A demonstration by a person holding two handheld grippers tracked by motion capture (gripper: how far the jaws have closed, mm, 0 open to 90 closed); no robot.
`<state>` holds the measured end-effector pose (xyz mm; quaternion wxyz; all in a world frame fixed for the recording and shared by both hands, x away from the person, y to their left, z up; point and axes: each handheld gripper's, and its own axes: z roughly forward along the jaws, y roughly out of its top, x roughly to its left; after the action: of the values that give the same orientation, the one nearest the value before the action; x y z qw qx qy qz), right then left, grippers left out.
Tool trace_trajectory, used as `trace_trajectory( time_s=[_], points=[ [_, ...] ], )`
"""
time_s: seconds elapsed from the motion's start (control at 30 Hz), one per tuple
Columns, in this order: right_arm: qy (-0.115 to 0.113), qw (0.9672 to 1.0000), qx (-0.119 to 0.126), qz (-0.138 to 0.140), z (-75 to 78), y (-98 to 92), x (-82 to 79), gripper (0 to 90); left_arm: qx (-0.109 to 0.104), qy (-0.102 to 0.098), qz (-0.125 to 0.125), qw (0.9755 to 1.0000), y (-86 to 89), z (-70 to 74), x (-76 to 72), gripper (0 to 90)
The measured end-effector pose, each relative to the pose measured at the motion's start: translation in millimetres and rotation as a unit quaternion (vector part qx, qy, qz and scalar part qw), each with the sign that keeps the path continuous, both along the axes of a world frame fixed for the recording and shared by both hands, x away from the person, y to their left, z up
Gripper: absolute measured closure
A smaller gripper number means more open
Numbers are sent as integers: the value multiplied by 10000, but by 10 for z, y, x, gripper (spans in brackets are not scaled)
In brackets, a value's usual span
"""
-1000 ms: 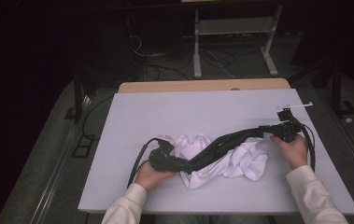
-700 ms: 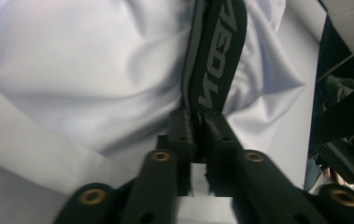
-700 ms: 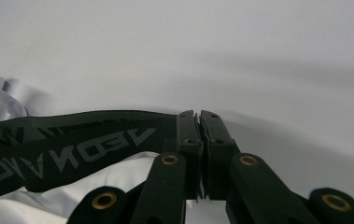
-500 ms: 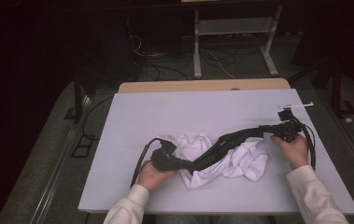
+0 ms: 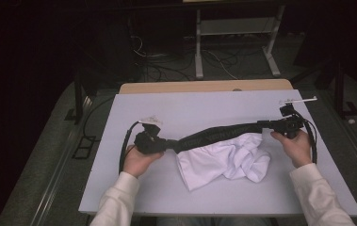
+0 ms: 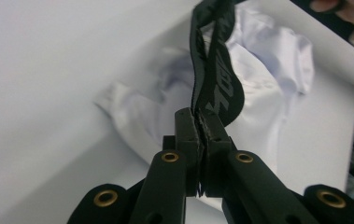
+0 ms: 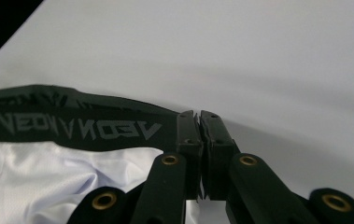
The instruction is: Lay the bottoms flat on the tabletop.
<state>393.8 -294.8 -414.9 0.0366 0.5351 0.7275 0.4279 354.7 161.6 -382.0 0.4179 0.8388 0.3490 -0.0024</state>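
Now | left gripper (image 5: 166, 143): jaws just closed, clamped on black waistband (image 5: 218, 134) | right gripper (image 5: 266, 125): pinching its other end | white garment (image 5: 223, 160) hangs onto table (image 5: 190, 106)

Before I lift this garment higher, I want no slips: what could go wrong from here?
The left gripper and right gripper each pinch only the end of the black lettered waistband, so a hard pull might slide it free. The white fabric body hangs crumpled onto the pale grey table and could drag or stay bunched.
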Motion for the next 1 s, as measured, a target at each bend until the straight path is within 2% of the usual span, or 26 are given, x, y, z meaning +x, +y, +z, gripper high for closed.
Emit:
trace_trajectory(
  time_s=[0.1,0.23,0.33,0.4,0.53,0.73,0.8,0.83,0.9,1.0],
  points=[
    [-153,9997,188,31,135,5,38,862,308,-167,80,9994,2,218,186,874],
    [-213,9994,280,31,335,-4,174,862,461,-315,206,9982,-5,459,393,874],
    [-208,9988,436,43,459,-18,327,862,667,-411,306,9965,-9,584,536,874],
    [-190,9984,521,46,487,-17,411,862,799,-421,410,9951,-5,659,657,874],
    [-106,9978,658,46,488,16,602,862,1074,-465,560,9915,-15,745,872,874],
    [-60,9983,571,51,521,92,832,861,1433,-614,709,9852,-56,834,1184,874],
    [-81,9985,538,52,557,110,900,862,1554,-702,742,9826,-71,868,1279,874],
    [-95,9985,545,34,577,116,931,862,1647,-788,753,9803,-83,880,1341,874],
    [-149,9984,552,20,619,120,996,862,1744,-898,817,9772,-98,862,1442,875],
    [-208,9983,550,-38,667,118,1092,862,1743,-1004,989,9746,-116,780,1565,875]
  ],
)
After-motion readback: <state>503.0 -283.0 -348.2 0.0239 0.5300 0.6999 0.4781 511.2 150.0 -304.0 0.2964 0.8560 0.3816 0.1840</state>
